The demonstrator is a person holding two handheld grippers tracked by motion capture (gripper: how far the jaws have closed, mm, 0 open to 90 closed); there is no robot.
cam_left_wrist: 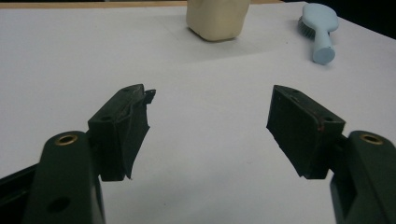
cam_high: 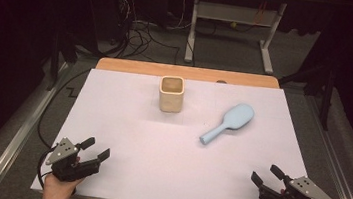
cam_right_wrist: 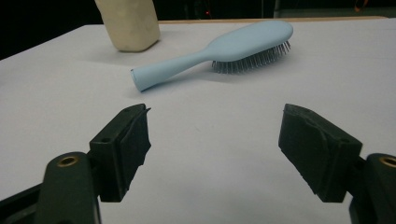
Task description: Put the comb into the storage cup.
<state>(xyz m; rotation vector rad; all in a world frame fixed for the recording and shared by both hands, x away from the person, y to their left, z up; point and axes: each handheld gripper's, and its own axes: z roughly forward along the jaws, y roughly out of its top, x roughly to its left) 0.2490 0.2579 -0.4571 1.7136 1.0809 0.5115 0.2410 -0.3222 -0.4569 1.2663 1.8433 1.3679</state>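
- My left gripper (cam_high: pixel 92 150) sits at the near left corner of the white table sheet (cam_high: pixel 159 148), jaws spread wide with nothing but bare sheet between them.
- My right gripper (cam_high: pixel 266 175) mirrors it at the near right corner, jaws parted wide and empty as well; from its own view the gap frames blank sheet, with the hairbrush (cam_right_wrist: pixel 219 49) lying just beyond.
- The hairbrush (cam_high: pixel 228 123) rests right of centre, well apart from both grippers. It lies bristles down, handle end pointing back toward my side and slightly left, head angled away to the far right.
- It is pale blue with a smooth, rounded back and a tapering round handle; the grey bristles show under the head in the right gripper view.
- The cream cup (cam_high: pixel 171 94) stands upright just left of the brush and farther back, its mouth open at the top.
- My worry: the handle is slick and round, so a pinch that lands off-centre could squirt it sideways or roll the brush onto its back.
- Coming in too low, a jaw might snag the sheet and drag it, shifting everything on it.
- If the brush is bound for the cup, a tilted carry could knock the cup over, since it looks light and stands free.
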